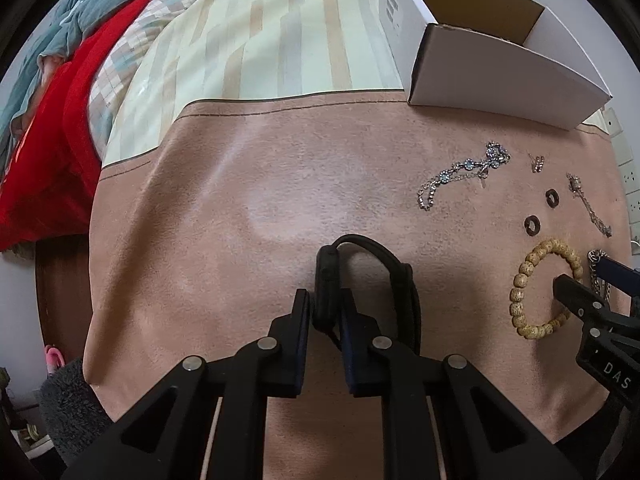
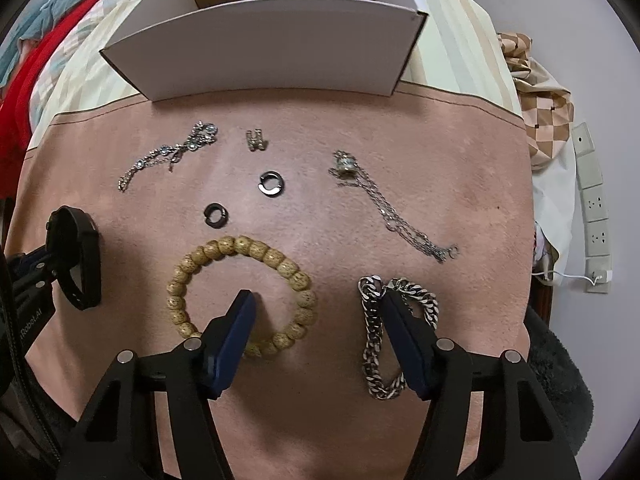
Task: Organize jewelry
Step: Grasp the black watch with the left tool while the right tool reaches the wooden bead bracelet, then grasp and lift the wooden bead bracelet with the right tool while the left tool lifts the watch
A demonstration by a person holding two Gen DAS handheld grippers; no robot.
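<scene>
My left gripper point(image 1: 325, 300) is shut on a black smartwatch point(image 1: 370, 268), gripping its band; the watch also shows in the right wrist view point(image 2: 76, 256). My right gripper point(image 2: 320, 300) is open and low over the pink mat point(image 2: 320, 208). Its left finger sits inside a wooden bead bracelet point(image 2: 240, 292); its right finger lies over a heavy silver chain bracelet point(image 2: 376, 344). Farther off lie two dark rings point(image 2: 270, 184) point(image 2: 216, 214), a crystal bracelet point(image 2: 172, 152), a small earring pair point(image 2: 256, 140) and a thin chain necklace point(image 2: 392, 208).
An open white cardboard box point(image 2: 272, 52) stands at the mat's far edge, also in the left wrist view point(image 1: 500, 64). Striped cloth point(image 1: 280, 40) lies beyond the mat. Red and blue bedding point(image 1: 52, 120) is at the left. A power strip point(image 2: 596, 208) runs along the right.
</scene>
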